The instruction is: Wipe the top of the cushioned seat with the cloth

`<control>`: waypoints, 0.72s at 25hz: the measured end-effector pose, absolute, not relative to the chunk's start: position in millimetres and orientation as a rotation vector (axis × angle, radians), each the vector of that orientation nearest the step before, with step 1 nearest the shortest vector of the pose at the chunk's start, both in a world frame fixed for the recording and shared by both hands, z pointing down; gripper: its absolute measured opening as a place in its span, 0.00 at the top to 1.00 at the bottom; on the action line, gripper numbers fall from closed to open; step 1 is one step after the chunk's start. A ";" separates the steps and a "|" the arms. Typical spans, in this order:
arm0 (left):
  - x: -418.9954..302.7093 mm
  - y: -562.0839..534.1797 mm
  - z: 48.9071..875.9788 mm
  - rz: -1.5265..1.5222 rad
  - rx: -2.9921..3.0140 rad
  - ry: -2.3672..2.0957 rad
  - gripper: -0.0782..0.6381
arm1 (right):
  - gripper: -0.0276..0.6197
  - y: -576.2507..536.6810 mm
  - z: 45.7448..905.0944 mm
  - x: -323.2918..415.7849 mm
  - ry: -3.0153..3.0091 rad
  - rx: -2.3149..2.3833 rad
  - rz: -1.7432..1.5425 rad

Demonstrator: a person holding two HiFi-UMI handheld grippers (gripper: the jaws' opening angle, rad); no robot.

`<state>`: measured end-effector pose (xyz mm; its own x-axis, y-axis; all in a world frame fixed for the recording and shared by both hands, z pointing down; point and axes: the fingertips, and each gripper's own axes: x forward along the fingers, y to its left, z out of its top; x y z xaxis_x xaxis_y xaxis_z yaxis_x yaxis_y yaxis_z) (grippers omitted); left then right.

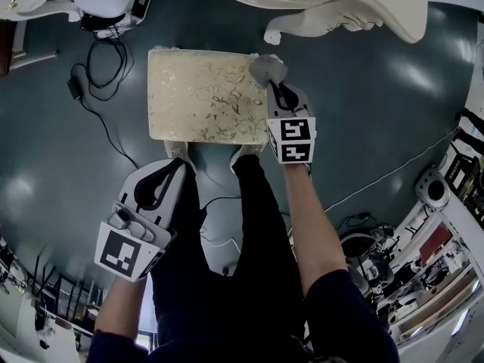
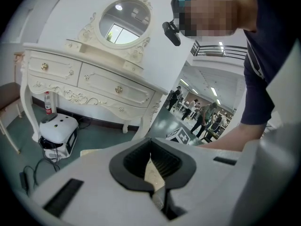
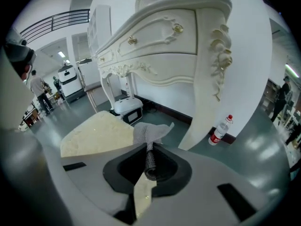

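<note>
The cushioned seat [image 1: 198, 95] is a cream rectangle with a gold pattern, standing on the grey floor in front of my legs. My right gripper [image 1: 277, 91] is over the seat's far right corner, shut on a grey mesh cloth [image 1: 267, 68] that bunches out past the jaws. In the right gripper view the cloth [image 3: 150, 132] sticks up between the pads of that gripper [image 3: 149, 158], with the seat [image 3: 96, 133] to the left. My left gripper [image 1: 176, 166] hangs low by the seat's near edge, beside my left leg; its jaws [image 2: 150, 163] are shut with nothing in them.
A white carved dressing table [image 3: 164, 36] stands just beyond the seat, one leg [image 1: 314, 23] close to the cloth. A white box-like machine [image 2: 57, 128] and black cables [image 1: 98, 89] lie at the far left. A red-labelled bottle [image 3: 219, 131] stands by the wall. Cluttered racks [image 1: 446, 225] fill the right.
</note>
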<state>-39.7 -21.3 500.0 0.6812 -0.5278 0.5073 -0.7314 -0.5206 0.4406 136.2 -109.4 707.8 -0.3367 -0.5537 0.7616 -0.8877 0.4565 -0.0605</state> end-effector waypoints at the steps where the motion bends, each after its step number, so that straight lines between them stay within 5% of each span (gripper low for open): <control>1: -48.0 -20.0 499.4 0.408 2.256 -0.959 0.88 | 0.90 -109.0 701.9 122.0 -2.047 1.189 0.619; 11: -174.9 -0.9 507.4 0.410 2.199 -1.059 0.88 | 0.90 -88.7 690.9 -79.8 -2.236 0.967 0.624; 18: -209.3 13.1 515.6 0.394 2.151 -1.099 0.88 | 0.90 -59.5 722.5 -145.9 -2.211 0.795 0.627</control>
